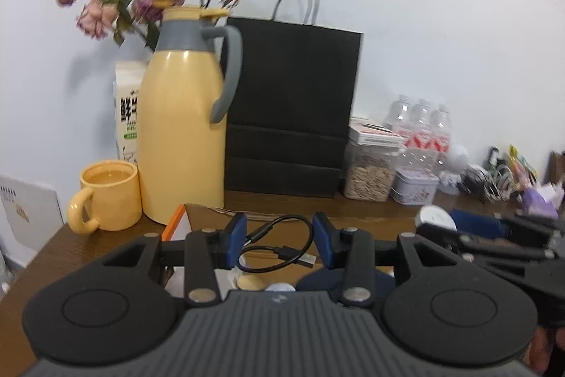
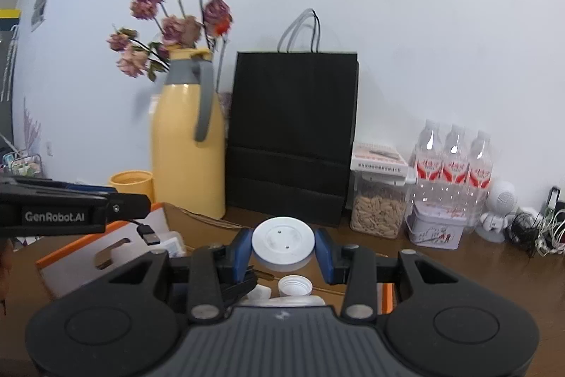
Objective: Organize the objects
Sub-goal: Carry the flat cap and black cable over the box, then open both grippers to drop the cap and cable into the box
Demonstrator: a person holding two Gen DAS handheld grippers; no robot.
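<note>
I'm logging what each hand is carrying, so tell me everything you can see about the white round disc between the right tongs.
The white round plastic-looking disc is a flat puck with a raised rim, a shallow recessed centre and two tiny holes in its face. It looks matte and slightly scuffed. It sits tilted toward the camera, held at opposite edges between the blue pads of the right tongs, lifted above the brown wooden table and touching nothing else visible.
</note>
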